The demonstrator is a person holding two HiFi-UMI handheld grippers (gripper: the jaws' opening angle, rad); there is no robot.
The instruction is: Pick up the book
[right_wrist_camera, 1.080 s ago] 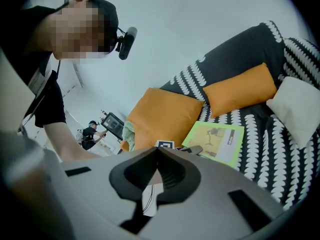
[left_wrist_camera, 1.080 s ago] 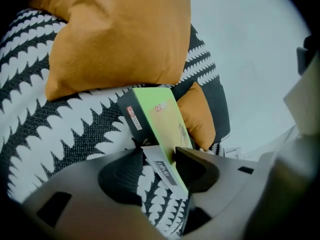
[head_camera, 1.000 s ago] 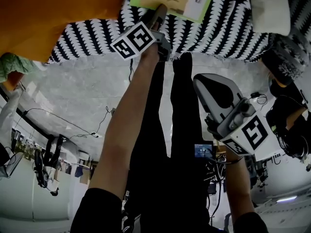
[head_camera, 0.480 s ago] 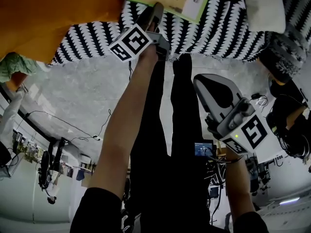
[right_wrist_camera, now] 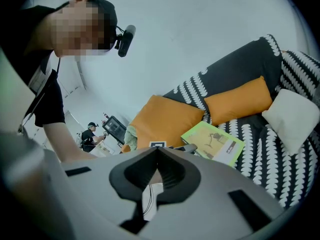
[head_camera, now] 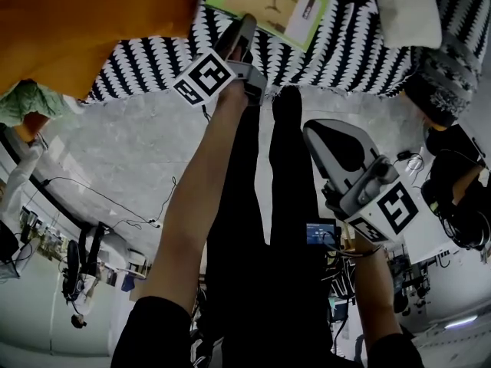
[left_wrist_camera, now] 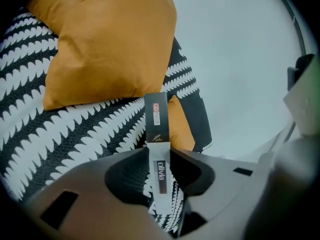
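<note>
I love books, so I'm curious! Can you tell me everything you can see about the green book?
The book is thin and closed, with a bright green border, a tan cover picture of a dark figure, and a white strip with a dark label. It looks like glossy paper. It is over the black-and-white sofa cover, near an orange pillow. The left hand-held gripper has just been closing its jaws and pinches one edge. Whether it rests on the cover or is lifted, I cannot tell.
</note>
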